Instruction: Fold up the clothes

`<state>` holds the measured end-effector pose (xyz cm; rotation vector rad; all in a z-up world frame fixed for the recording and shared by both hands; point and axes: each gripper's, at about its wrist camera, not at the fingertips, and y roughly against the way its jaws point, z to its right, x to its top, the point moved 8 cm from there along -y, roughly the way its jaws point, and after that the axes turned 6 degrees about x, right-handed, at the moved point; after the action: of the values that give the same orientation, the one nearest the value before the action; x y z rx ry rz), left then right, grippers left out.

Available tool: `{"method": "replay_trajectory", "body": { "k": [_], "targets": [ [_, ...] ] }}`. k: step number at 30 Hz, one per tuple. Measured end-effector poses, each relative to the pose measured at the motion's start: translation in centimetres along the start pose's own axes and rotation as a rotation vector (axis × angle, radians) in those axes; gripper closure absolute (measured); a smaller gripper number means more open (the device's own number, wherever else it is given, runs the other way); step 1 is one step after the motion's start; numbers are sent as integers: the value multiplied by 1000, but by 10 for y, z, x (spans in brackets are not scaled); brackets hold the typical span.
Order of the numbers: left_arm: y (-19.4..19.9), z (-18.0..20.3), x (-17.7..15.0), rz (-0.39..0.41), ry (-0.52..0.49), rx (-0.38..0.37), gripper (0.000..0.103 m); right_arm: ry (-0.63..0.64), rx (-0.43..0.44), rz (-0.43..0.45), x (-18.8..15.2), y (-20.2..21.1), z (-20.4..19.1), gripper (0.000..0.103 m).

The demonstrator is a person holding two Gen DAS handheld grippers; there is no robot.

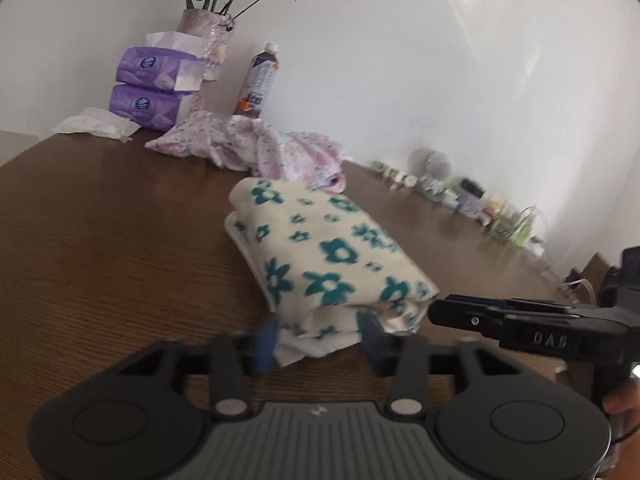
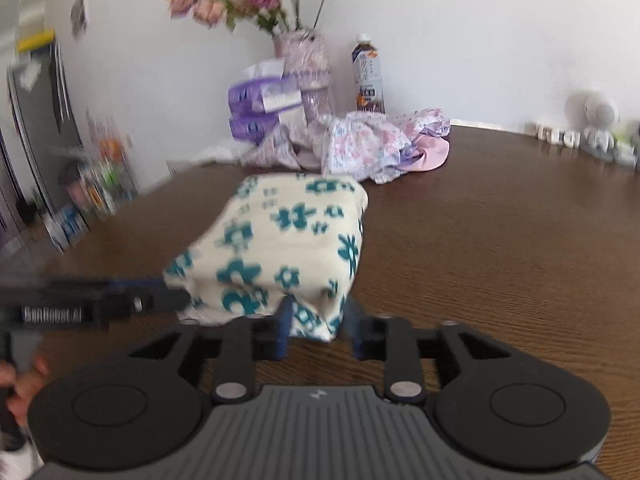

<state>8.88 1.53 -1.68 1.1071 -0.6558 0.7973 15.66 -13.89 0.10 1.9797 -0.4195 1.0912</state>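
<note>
A broad brown wood-grain counter [image 1: 100,240] runs up to a white wall, and the folded garment [image 1: 324,256] sits near its middle as the thing everything else is placed around. It is a thick cream fleece piece printed with teal flowers, folded into a plump rectangular bundle of several layers, with a thin white edge of fabric peeking out under the near end.

Beyond the bundle, toward the wall, lies a crumpled heap of pale pink and lilac floral clothes [image 2: 372,148], unfolded. Behind that heap stand two stacked purple tissue packs [image 1: 154,88], a patterned vase of dried pink flowers [image 1: 206,36] and a capped drink bottle [image 1: 258,80]. Off to the bundle's far right, a row of small trinkets [image 1: 460,196] lines the wall.

The left gripper [image 1: 320,340] sits at the bundle's near end; its jaws stand apart, with the blue pads on either side of the lower layers, and I cannot tell whether they pinch the cloth. The right gripper [image 2: 316,332] is at the bundle's near corner on the other side, its jaws likewise parted around the corner of the fabric, the left pad against the cloth. In the left wrist view the right gripper's black fingers come in from the side and touch the bundle's near right corner. A hand [image 2: 24,380] grips a handle at the edge of the right wrist view.
</note>
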Motion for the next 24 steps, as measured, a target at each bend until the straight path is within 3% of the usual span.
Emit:
{"method": "replay_trajectory", "body": {
  "k": [4, 6, 7, 9, 12, 13, 16, 18, 20, 24],
  "targets": [
    [-5, 6, 21, 47, 23, 26, 41, -141, 17, 57, 24, -4, 17, 60],
    [-19, 3, 22, 2, 60, 39, 41, -191, -9, 22, 26, -20, 25, 60],
    [-26, 1, 23, -21, 78, 45, 41, -221, -13, 4, 25, -28, 28, 67],
    [-36, -4, 21, -51, 118, 39, 50, -286, 10, -26, 18, -39, 32, 79],
    [-40, -10, 15, -56, 136, 21, 70, -273, 5, -13, 11, -40, 25, 82],
    [-39, -11, 14, -47, 122, 22, 71, -240, -6, -16, 10, -40, 20, 82],
    [-35, -18, 15, -41, 130, 4, 68, -164, -18, -32, 10, -37, 9, 77],
    [-33, -24, 24, -19, 151, -2, 53, -151, -21, -5, 19, -33, 10, 72],
    [-36, -27, 34, -1, 161, 2, 46, -171, -22, 19, 29, -33, 14, 71],
    [-52, -25, 41, -40, 160, 4, 52, -254, -19, -23, 29, -53, 21, 71]
  ]
}}
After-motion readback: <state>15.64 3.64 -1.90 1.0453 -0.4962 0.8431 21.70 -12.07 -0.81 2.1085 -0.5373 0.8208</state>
